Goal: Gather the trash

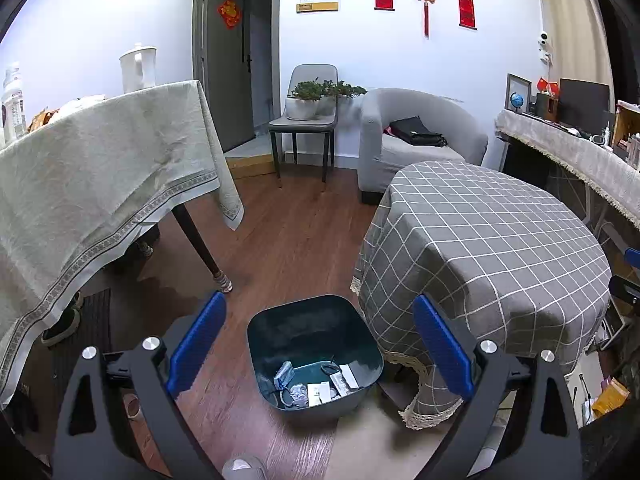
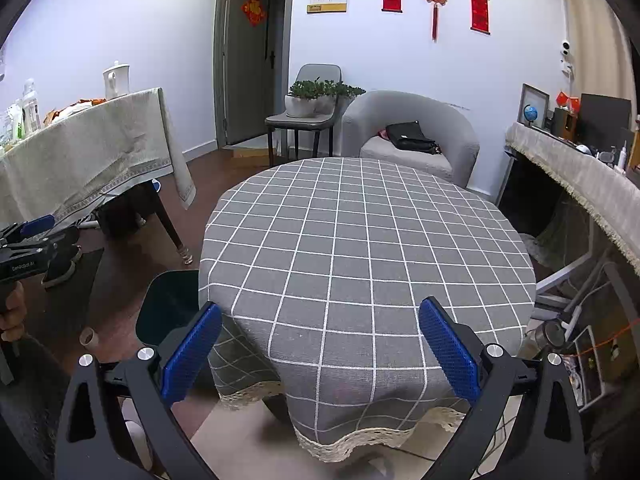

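A dark teal trash bin (image 1: 314, 350) stands on the wood floor beside the round table. Several pieces of trash (image 1: 320, 384), white wrappers and crumpled paper, lie at its bottom. My left gripper (image 1: 320, 344) is open and empty, held above the bin. My right gripper (image 2: 320, 350) is open and empty, over the near edge of the round table with the grey checked cloth (image 2: 368, 248). The bin's rim (image 2: 168, 304) shows at the table's left in the right wrist view. The left gripper (image 2: 36, 240) also shows there at the far left.
A larger table with a beige cloth (image 1: 92, 184) stands on the left, its leg (image 1: 204, 248) near the bin. A grey armchair (image 1: 416, 140) and a chair with plants (image 1: 308, 120) stand at the back. A cardboard roll (image 2: 89, 337) lies on the floor.
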Demonstrator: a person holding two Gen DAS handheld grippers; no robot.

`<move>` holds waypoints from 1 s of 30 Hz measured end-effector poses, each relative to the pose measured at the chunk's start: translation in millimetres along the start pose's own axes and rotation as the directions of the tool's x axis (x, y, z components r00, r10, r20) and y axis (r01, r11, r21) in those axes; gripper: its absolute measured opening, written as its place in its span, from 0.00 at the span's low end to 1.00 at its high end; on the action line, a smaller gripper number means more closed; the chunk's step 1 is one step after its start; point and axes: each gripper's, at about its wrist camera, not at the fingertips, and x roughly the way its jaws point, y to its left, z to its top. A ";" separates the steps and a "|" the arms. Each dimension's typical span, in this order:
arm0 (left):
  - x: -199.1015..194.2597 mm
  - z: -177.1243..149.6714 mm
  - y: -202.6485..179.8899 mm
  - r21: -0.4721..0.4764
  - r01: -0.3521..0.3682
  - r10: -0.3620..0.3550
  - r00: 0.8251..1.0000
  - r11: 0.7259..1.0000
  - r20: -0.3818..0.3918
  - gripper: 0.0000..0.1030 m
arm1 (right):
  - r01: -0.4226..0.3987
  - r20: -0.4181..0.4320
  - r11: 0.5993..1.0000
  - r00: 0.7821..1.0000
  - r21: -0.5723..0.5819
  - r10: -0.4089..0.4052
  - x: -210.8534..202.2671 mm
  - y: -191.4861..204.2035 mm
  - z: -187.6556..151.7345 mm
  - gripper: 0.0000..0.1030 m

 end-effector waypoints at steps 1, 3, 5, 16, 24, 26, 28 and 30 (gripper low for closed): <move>0.6 0.2 0.0 -0.002 0.004 -0.004 1.000 1.000 -0.001 0.93 | 0.002 0.000 1.000 1.000 0.001 -0.002 0.1 -0.7 -0.1 0.97; 1.7 1.0 -0.1 -0.006 0.009 -0.009 1.000 1.000 0.001 0.93 | 0.005 0.001 1.000 1.000 0.004 -0.005 -0.5 -2.9 0.1 0.97; 3.0 0.9 -1.7 -0.006 0.015 -0.015 1.000 1.000 0.001 0.93 | 0.009 0.001 1.000 1.000 0.008 -0.009 -0.8 -5.2 0.2 0.97; 11.7 1.5 -11.3 0.002 0.030 -0.030 1.000 1.000 -0.002 0.93 | 0.020 0.001 1.000 1.000 0.017 -0.020 1.5 -14.4 0.9 0.97; 19.5 4.7 -16.0 0.001 0.039 -0.039 0.999 0.999 -0.002 0.93 | 0.029 0.004 0.999 1.000 0.028 -0.030 3.5 -20.8 2.2 0.97; 21.8 5.3 -18.0 0.003 0.040 -0.040 0.999 0.999 -0.003 0.93 | 0.030 0.004 0.999 1.000 0.032 -0.030 4.4 -23.3 2.5 0.97; 23.2 6.2 -20.0 0.006 0.041 -0.041 0.999 0.999 -0.003 0.93 | 0.030 0.002 0.999 1.000 0.037 -0.030 5.7 -25.7 3.3 0.97; 25.1 6.4 -21.0 0.007 0.041 -0.041 0.999 0.999 -0.005 0.93 | 0.030 0.000 0.999 1.000 0.042 -0.030 6.6 -27.0 3.7 0.97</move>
